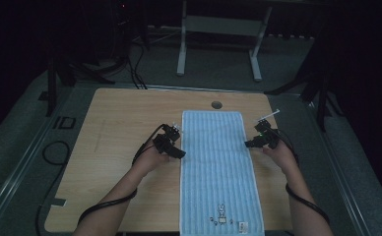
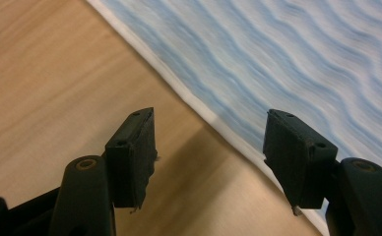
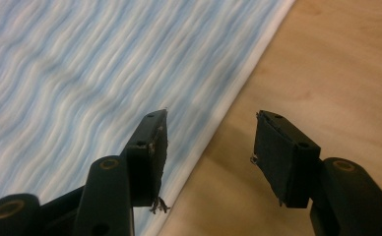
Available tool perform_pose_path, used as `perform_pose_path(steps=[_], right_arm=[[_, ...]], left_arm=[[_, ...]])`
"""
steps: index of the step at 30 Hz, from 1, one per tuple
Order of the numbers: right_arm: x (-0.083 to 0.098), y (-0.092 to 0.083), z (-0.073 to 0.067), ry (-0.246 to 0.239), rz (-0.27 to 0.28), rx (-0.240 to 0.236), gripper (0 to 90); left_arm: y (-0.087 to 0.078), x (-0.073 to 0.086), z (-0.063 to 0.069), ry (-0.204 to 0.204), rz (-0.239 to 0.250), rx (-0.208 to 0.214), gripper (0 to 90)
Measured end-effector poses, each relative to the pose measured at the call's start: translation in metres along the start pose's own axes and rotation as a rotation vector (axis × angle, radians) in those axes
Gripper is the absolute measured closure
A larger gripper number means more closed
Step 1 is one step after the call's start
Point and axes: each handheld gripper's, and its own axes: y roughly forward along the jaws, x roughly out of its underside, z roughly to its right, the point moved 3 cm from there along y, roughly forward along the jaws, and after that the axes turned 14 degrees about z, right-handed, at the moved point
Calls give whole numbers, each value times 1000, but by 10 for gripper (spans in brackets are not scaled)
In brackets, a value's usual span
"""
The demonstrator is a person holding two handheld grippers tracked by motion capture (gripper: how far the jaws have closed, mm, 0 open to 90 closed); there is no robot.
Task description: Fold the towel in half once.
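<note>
A light blue striped towel (image 1: 217, 172) lies flat along the middle of the wooden table (image 1: 115, 142), a small rabbit print near its front end. My left gripper (image 1: 178, 153) hovers at the towel's left edge, open, with the white hem (image 2: 213, 115) running under the gap between its jaws and nothing pinched. On the other side, my right gripper (image 1: 249, 144) is open over the towel's right edge (image 3: 228, 105), one jaw above the cloth (image 3: 80, 73) and one above bare wood. Neither touches the towel (image 2: 297, 54).
A round cable hole (image 1: 216, 104) sits in the table behind the towel's far end. Cables trail from both grippers over the table's front. A white desk frame (image 1: 218, 29) and dark stands occupy the floor beyond the table.
</note>
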Motion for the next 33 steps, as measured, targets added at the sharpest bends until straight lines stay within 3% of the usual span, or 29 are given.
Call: perform_pose_path(steps=[2, 3, 6, 8, 10, 14, 20, 23, 25, 28, 30, 33], right_arm=[[-3, 3, 1, 7, 0, 3, 460], [-9, 9, 4, 22, -5, 14, 452], [-16, 17, 6, 47, -3, 22, 451], [-20, 23, 6, 50, -9, 27, 451], [-21, 30, 6, 49, -26, 41, 451], [-19, 40, 7, 44, -57, 63, 452], [-14, 47, 5, 32, -89, 65, 483], [-13, 46, 1, 16, -85, 59, 587], [-13, 46, -3, -4, -85, 50, 674], [-14, 46, -8, -22, -89, 35, 796], [-14, 47, -10, -38, -91, 27, 849], [-17, 47, -10, -52, -97, 46, 861]], left_arm=[[0, 0, 0, 0, 0, 0, 371], [10, -3, -9, -33, -11, -22, 371], [16, -5, -15, -58, -15, -28, 370], [22, -8, -22, -107, 1, -30, 371], [26, -9, -25, -129, 10, -39, 370], [35, -9, -27, -130, 1, -45, 371], [40, -11, -23, -100, 24, -58, 364], [43, -11, -15, -27, 32, -83, 415], [43, -13, -11, -16, 43, -63, 552], [44, -14, -10, -30, 49, -50, 725], [45, -14, -13, -78, 58, -18, 854], [44, -17, -19, -91, 65, -35, 873]])
